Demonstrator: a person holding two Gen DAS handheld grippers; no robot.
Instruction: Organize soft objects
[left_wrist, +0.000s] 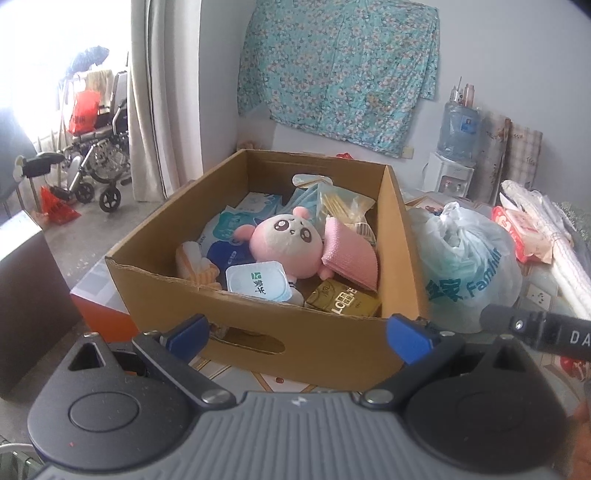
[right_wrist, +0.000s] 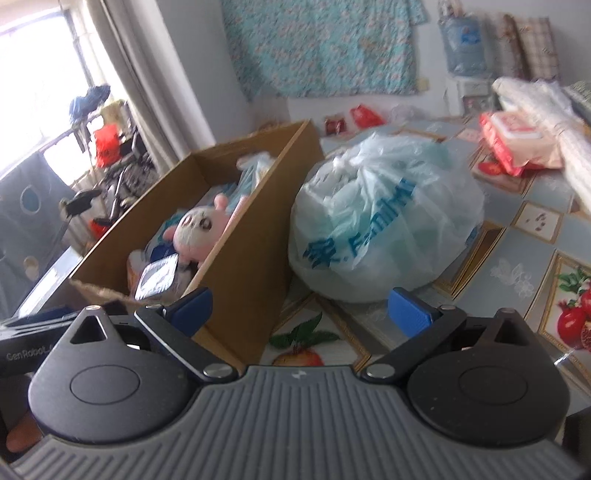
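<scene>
A brown cardboard box (left_wrist: 400, 243) stands on the table and holds a pink plush toy (left_wrist: 284, 240), a pink cloth (left_wrist: 351, 254), a white yogurt cup (left_wrist: 258, 280), a gold packet (left_wrist: 343, 301) and several soft packs. My left gripper (left_wrist: 297, 336) is open and empty in front of the box's near wall. My right gripper (right_wrist: 301, 308) is open and empty, near the box's right corner (right_wrist: 243, 280) and a tied white plastic bag (right_wrist: 384, 218). The plush toy also shows in the right wrist view (right_wrist: 197, 230). The bag also shows in the left wrist view (left_wrist: 465, 262).
A red-and-white wipes pack (right_wrist: 513, 144) and rolled white material (right_wrist: 554, 122) lie at the table's far right. A water dispenser (left_wrist: 456, 147) stands at the back wall. A wheelchair (left_wrist: 99, 147) is on the floor at the left. The tablecloth (right_wrist: 517, 240) has a fruit pattern.
</scene>
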